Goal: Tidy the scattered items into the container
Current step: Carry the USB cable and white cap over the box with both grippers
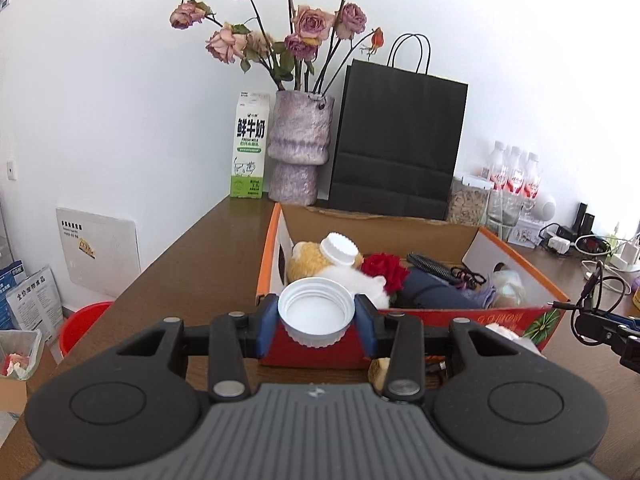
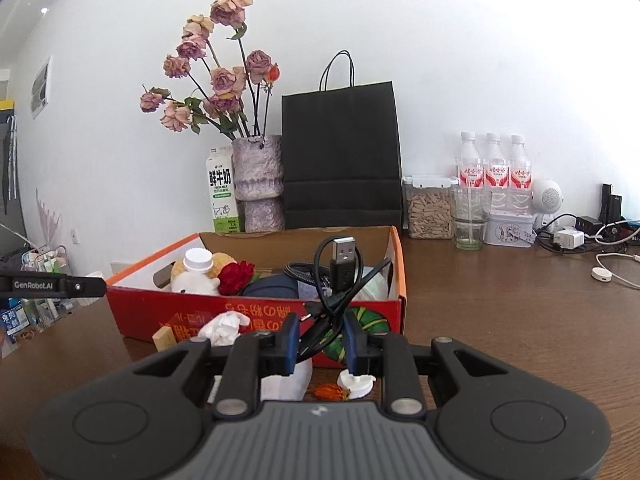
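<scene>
My left gripper point(image 1: 316, 322) is shut on a white jar lid point(image 1: 316, 315), held at the near rim of the red cardboard box point(image 1: 460, 314). The box holds a plush toy point(image 1: 316, 266), a white bottle point(image 1: 340, 249), a red rose point(image 1: 384, 270) and a dark pouch point(image 1: 436, 292). My right gripper point(image 2: 320, 340) is shut on a coiled black USB cable point(image 2: 340, 272), held just in front of the box's point(image 2: 256, 312) near wall. In the right wrist view, a crumpled tissue point(image 2: 224, 326), a wooden block point(image 2: 164, 338), a white cap point(image 2: 356, 384) and an orange dried flower point(image 2: 330, 392) lie on the table before the box.
Behind the box stand a milk carton point(image 1: 248, 148), a vase of dried roses point(image 1: 298, 148) and a black paper bag point(image 1: 396, 140). At the right are a jar of seeds point(image 2: 430, 208), a glass point(image 2: 470, 220), water bottles point(image 2: 494, 168), a tin point(image 2: 512, 230) and chargers with cables point(image 2: 568, 238).
</scene>
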The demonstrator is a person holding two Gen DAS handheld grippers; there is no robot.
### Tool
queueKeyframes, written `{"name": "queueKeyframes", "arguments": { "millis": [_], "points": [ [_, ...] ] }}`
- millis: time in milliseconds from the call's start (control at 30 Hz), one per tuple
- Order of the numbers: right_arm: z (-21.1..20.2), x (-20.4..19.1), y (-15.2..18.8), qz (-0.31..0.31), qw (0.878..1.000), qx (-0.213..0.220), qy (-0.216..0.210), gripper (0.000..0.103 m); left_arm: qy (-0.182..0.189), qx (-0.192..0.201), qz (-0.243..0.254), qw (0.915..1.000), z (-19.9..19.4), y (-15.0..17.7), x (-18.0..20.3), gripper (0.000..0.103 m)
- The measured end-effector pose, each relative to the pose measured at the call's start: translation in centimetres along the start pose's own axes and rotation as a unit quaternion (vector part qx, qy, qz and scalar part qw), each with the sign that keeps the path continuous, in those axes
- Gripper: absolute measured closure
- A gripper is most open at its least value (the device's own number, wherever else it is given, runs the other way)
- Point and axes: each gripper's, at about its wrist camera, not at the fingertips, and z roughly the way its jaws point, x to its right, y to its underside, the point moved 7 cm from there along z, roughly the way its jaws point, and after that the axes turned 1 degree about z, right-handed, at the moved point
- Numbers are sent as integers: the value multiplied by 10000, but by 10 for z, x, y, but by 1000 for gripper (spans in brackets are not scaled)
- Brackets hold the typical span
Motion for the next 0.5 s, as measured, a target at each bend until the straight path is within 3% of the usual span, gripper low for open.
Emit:
{"name": "queueKeyframes", "arguments": {
  "millis": [267, 500],
  "points": [
    [14, -24, -47, -286, 9989, 332, -145, 81, 300, 371, 70, 9988, 10, -36, 26, 62],
    [62, -41, -84, -109, 9988, 368, -299, 81, 277, 528, 48, 9982, 46, -56, 51, 62]
  ]
}}
